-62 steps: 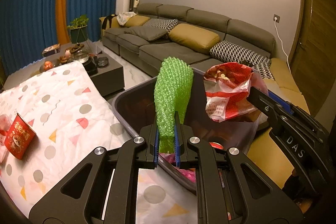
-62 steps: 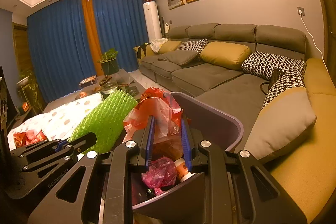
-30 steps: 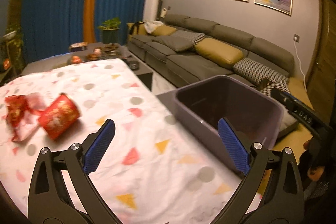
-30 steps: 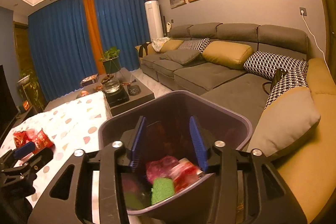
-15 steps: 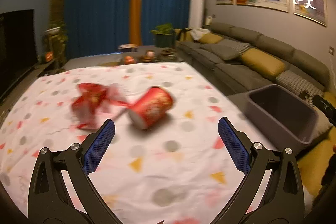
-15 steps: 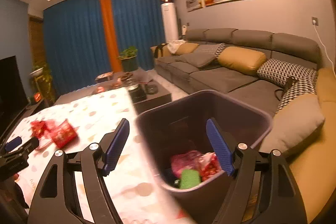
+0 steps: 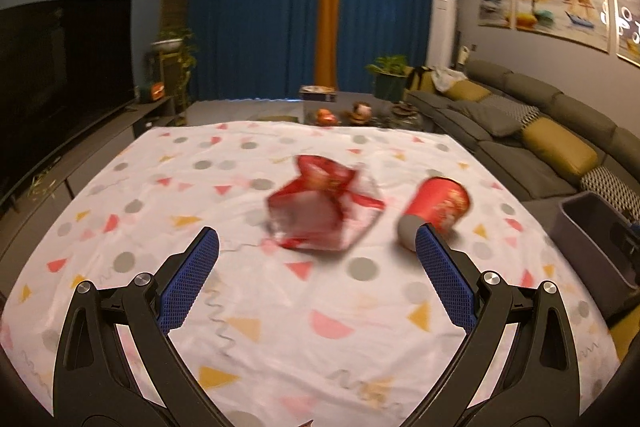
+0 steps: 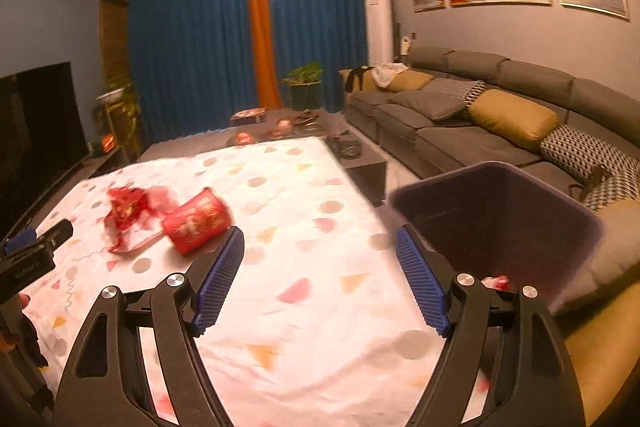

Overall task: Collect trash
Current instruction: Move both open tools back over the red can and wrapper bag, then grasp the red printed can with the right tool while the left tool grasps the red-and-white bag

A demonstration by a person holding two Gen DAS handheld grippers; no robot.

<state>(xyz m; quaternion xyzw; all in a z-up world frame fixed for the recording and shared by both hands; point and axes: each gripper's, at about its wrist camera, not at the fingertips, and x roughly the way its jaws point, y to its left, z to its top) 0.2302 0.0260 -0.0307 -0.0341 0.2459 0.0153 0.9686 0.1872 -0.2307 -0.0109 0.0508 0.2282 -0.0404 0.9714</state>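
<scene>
Ahead, we see a table under a white cloth (image 7: 304, 311) dotted with coloured shapes. Our left gripper (image 7: 316, 267) is spread wide and empty above it. Just beyond lie a crumpled red wrapper (image 7: 320, 205) and, beside it on the right, a red cup (image 7: 438, 205) on its side. Our right gripper (image 8: 320, 281) has just been opening; nothing sits between its jaws. A grey bin (image 8: 500, 211) stands at the table's right edge, with scraps of trash inside.

Table under a white cloth (image 7: 280, 327) dotted with grey circles and coloured triangles, crumpled red-and-white wrapper (image 7: 324, 205) near its middle, red cup (image 7: 438, 209) on its side just at the wrapper's 3 o'clock
</scene>
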